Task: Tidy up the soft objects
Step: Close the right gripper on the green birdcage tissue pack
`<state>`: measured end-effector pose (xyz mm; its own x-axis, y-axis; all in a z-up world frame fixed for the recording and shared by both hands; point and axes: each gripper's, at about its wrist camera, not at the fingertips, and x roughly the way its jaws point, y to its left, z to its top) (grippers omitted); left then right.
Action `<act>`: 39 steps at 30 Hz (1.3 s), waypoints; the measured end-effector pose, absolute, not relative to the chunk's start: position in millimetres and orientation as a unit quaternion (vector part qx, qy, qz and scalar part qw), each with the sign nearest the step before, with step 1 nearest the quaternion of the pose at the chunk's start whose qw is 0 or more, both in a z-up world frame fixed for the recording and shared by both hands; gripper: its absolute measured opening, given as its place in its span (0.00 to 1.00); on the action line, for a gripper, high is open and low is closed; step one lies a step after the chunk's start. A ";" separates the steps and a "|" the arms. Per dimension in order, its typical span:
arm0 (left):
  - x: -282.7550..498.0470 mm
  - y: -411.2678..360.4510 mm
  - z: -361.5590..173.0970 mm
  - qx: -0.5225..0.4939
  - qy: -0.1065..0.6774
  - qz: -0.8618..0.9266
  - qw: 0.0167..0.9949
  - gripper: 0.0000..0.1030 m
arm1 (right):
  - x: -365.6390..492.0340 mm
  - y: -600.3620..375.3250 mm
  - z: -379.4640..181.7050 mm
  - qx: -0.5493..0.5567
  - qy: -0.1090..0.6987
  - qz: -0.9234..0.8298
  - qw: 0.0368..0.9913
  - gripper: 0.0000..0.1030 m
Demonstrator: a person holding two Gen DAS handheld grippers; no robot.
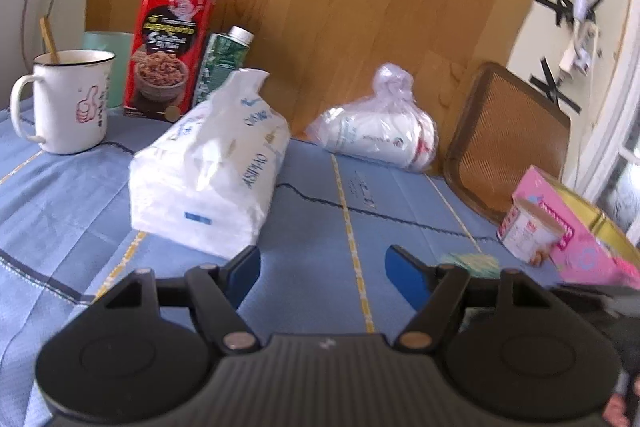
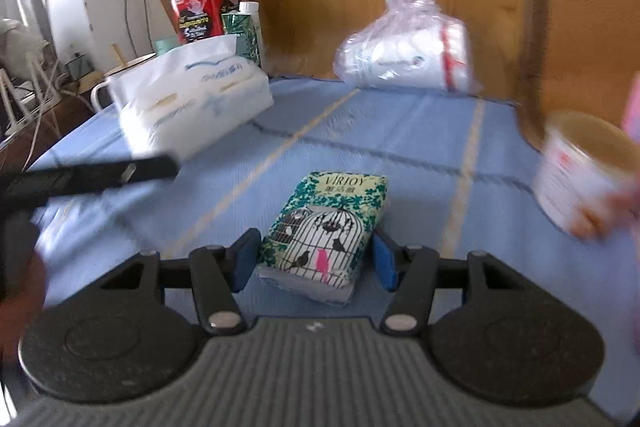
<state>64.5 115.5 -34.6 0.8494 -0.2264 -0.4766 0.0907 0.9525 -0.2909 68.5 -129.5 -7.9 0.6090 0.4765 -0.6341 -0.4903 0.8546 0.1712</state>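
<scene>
In the right wrist view a small green tissue pack (image 2: 324, 231) printed with a birdcage sits between the blue pads of my right gripper (image 2: 314, 259). Both pads lie against its sides, and it stays sharp while the table behind it blurs. In the left wrist view my left gripper (image 1: 324, 271) hangs open over the blue cloth with nothing between its fingers. A large white tissue pack (image 1: 208, 171) (image 2: 188, 99) lies just ahead to its left. A knotted clear bag of white items (image 1: 376, 127) (image 2: 404, 55) rests at the back. The green pack (image 1: 472, 261) shows partly behind the right finger.
A white mug (image 1: 64, 103), red cereal box (image 1: 168, 43) and green carton (image 1: 224, 63) stand at the back left. A paper cup (image 1: 528, 231) (image 2: 580, 167) and pink box (image 1: 580, 227) sit at the right, beside a leaning brown tray (image 1: 508, 139). The table is covered by a blue cloth (image 1: 360, 195).
</scene>
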 end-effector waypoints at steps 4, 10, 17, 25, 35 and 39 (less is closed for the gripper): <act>66.5 95.8 -34.4 -0.095 0.286 -0.091 0.949 0.69 | 32.3 -166.0 -7.0 0.014 0.345 0.253 0.904 0.60; 63.7 60.5 -35.0 -0.158 0.313 -0.156 0.923 0.69 | 21.4 -187.2 -14.7 0.039 0.332 0.241 0.911 0.61; 58.8 29.1 -40.6 -0.124 0.318 -0.164 0.925 0.74 | 15.3 -183.9 -17.3 0.023 0.313 0.246 0.917 0.65; 60.1 43.6 -43.2 -0.162 0.311 -0.165 0.922 0.75 | 17.5 -187.1 -17.7 0.034 0.313 0.254 0.914 0.69; 59.9 40.1 -42.6 -0.157 0.308 -0.180 0.921 0.76 | 17.0 -186.2 -18.2 0.026 0.313 0.253 0.915 0.70; 60.7 41.8 -43.2 -0.162 0.311 -0.184 0.918 0.77 | 16.4 -184.0 -18.2 0.018 0.313 0.248 0.917 0.72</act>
